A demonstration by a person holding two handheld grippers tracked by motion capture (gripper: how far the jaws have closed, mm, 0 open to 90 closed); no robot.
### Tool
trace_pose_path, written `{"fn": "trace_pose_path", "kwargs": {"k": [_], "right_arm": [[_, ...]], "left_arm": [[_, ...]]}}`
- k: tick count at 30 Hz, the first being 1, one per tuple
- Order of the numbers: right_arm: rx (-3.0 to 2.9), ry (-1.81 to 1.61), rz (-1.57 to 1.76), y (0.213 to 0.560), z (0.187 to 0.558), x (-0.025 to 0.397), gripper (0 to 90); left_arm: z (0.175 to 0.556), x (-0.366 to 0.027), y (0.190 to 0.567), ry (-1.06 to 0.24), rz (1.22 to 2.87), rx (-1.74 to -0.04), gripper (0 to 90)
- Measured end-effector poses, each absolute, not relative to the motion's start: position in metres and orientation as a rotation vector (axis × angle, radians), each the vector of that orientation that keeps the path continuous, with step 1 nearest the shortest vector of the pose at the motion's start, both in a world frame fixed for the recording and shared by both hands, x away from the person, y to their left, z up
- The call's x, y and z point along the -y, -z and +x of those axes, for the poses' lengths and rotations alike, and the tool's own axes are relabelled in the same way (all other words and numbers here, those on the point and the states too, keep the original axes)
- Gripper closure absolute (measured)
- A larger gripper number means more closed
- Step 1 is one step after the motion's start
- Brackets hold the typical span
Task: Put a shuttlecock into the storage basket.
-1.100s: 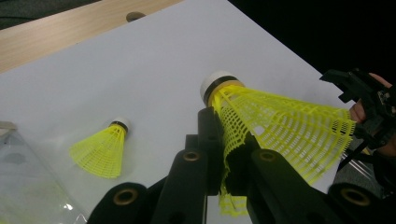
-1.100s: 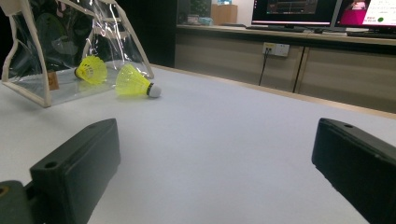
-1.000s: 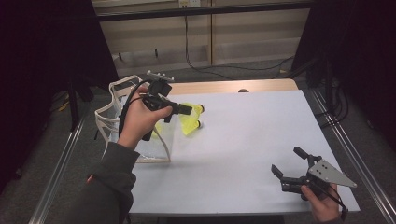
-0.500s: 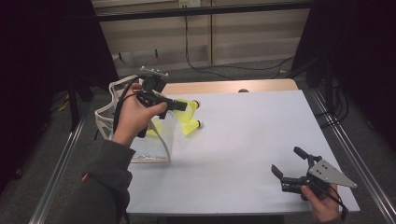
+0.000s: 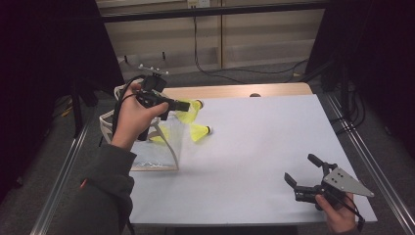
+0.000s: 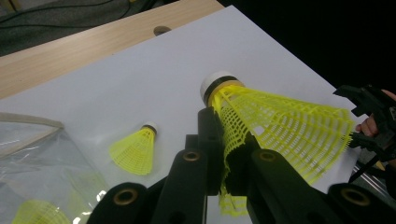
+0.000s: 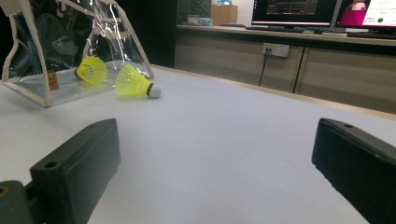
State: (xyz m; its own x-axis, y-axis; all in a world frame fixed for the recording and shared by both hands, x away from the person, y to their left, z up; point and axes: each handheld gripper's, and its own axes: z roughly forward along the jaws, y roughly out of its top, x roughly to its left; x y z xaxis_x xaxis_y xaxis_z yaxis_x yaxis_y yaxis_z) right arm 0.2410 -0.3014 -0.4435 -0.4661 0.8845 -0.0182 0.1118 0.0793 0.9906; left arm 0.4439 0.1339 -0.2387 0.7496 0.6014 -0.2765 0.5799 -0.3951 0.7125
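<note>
Over the table's [image 5: 254, 147] far left corner, the left gripper [image 6: 224, 154] clamps a yellow shuttlecock's [image 6: 280, 121] skirt, clearest in its own view. A clear bag [image 5: 147, 147] holds another shuttlecock [image 7: 92, 70]; a third [image 5: 199, 132] lies beside it. The right gripper [image 5: 306, 176] rests gaping near the right edge.

The surface [image 5: 264, 147] is a white sheet laid over a light wooden top, whose bare wood shows as a strip along the far edge [image 5: 230, 91] with a small round hole [image 5: 254, 94] in it. A clear bag [image 5: 147, 147] with pale trim stands on the left side of the surface, at its edge; a yellow shuttlecock [image 7: 91, 70] lies inside it on the bag's floor. Just beside the bag, on the white sheet, a second yellow shuttlecock [image 5: 199, 132] lies on its side, its white cork pointing away from the bag
</note>
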Motion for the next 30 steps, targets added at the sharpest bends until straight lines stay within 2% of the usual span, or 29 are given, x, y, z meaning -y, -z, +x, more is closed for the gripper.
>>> {"fn": "trace_pose_path", "kwargs": {"k": [30], "right_arm": [[-1.682,-1.451,0.997,0.443,0.241,0.301,1.2]], "left_arm": [[0.452,-0.160,0.227,-0.085,2.062,-0.956,87.7]]}}
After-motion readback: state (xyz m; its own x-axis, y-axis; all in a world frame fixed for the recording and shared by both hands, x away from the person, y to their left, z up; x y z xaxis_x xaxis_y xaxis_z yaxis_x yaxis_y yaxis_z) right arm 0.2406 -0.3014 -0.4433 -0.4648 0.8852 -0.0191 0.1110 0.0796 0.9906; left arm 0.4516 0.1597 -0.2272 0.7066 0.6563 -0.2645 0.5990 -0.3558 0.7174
